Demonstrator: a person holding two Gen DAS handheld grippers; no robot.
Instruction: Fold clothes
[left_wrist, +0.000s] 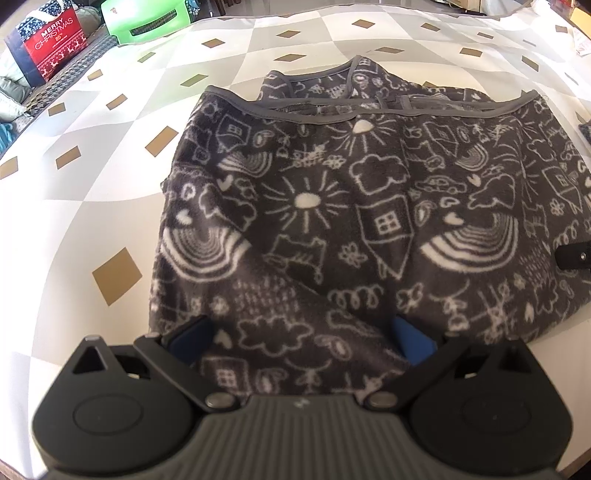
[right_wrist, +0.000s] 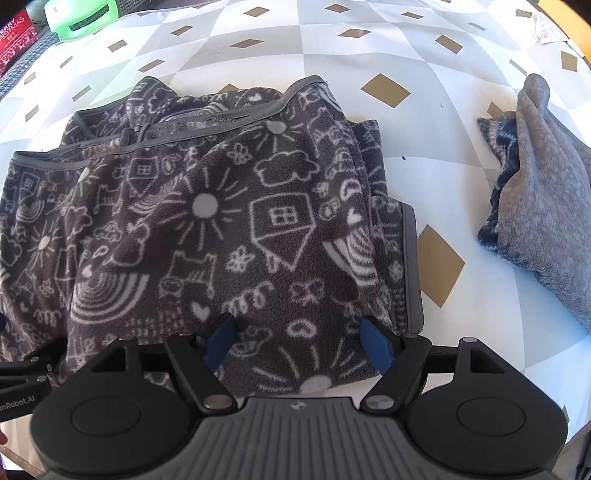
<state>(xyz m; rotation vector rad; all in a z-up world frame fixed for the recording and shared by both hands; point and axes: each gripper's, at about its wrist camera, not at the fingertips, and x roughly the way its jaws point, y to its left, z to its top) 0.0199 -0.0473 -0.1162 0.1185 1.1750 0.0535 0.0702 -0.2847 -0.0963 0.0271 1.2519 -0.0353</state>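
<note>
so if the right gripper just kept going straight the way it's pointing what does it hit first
Most likely the patterned fleece garment: the right gripper points steeply down with open jaws straddling its near edge. The table lies beneath it, though depth is hard to judge.

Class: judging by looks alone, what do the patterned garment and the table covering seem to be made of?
Patterned garment: probably fleece, a fuzzy matt nap with soft folds and a smooth grey binding along its edges. Table covering: likely vinyl or oilcloth, a flat printed diamond pattern with a slight sheen.
</note>
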